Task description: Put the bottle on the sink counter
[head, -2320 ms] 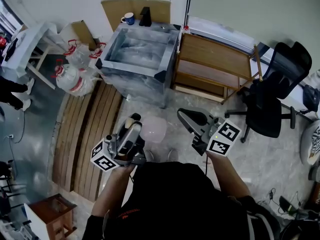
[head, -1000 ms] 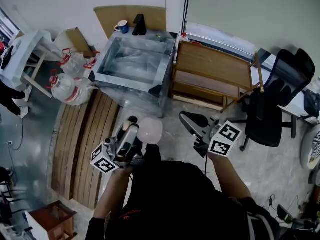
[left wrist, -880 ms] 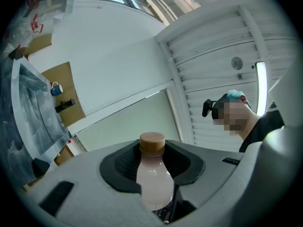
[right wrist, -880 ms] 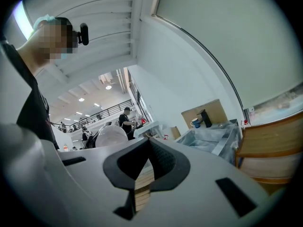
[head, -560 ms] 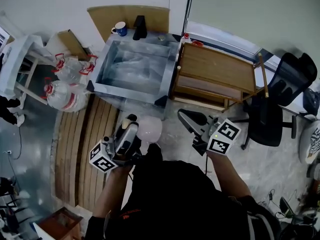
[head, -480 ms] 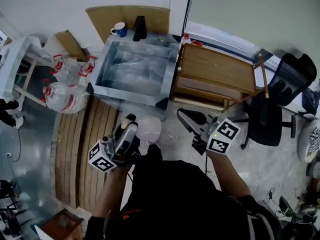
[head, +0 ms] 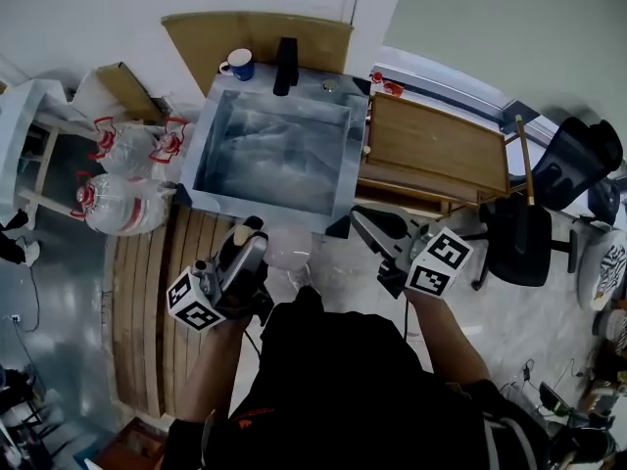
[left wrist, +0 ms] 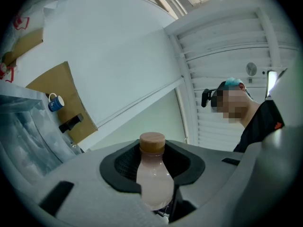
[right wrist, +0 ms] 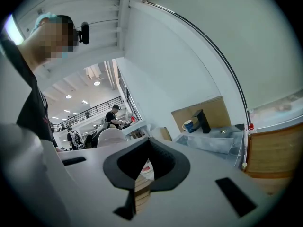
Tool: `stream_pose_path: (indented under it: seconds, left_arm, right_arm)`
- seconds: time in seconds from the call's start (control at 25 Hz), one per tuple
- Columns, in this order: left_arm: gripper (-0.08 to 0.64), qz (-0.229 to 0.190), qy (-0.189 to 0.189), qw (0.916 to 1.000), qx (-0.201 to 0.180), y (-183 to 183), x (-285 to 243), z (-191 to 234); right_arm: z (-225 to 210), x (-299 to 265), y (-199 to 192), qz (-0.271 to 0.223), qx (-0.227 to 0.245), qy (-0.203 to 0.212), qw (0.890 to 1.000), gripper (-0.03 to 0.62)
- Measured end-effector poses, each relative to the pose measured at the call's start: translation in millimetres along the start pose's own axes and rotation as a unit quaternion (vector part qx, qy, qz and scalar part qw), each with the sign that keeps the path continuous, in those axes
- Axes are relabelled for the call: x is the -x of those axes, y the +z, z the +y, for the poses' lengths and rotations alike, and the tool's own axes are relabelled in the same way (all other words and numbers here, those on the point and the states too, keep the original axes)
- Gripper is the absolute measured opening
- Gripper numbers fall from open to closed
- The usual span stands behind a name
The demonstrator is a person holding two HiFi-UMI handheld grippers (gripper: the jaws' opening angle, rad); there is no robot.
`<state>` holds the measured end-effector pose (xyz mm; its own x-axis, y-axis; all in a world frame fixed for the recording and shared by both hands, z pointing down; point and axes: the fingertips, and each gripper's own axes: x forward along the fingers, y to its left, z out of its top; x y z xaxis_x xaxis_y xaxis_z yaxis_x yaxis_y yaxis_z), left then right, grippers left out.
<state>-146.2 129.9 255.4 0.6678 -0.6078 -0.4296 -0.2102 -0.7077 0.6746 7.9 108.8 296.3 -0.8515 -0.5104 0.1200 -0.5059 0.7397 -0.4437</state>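
Nearer the sink now than a second ago, the left gripper (head: pixel 251 235) clamps the pale bottle (head: pixel 290 246), whose brown cap (left wrist: pixel 152 142) only the left gripper view shows, the right gripper (head: pixel 367 225) is closed and empty, and the sink counter (head: pixel 201 145) lies just beyond.
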Motion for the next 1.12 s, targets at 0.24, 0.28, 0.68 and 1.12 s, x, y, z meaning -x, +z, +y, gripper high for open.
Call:
stream_pose_path:
  seconds: [0.24,0.28,0.68,1.12]
  left_arm:
    - [0.135,0.015,-0.002,0.9999,0.007,31.1,-8.6,47.5]
    - [0.135,0.016,-0.002,0.9998,0.008,35.4,-9.7,54.3]
    - [0.135,0.032,0.017,0.9991,0.020,55.4,-42.7,129.1]
    - [0.135,0.036,0.022,0.9991,-0.004,55.1,-52.8,138.8]
  right_arm:
    - [-22.8,-39.0,11.5,-0.002,-0.003,-0.015,1.000,0.005]
    - [-26.4,-44.0,13.1,-0.001,-0.003,-0.017,1.000,0.005]
    - [-89.1,-88.3,32.0,0.009,-0.016,-0.038,0.999,0.005]
    - [-99.6,-97.0,37.6,0.016,-0.004,-0.025,1.000,0.005]
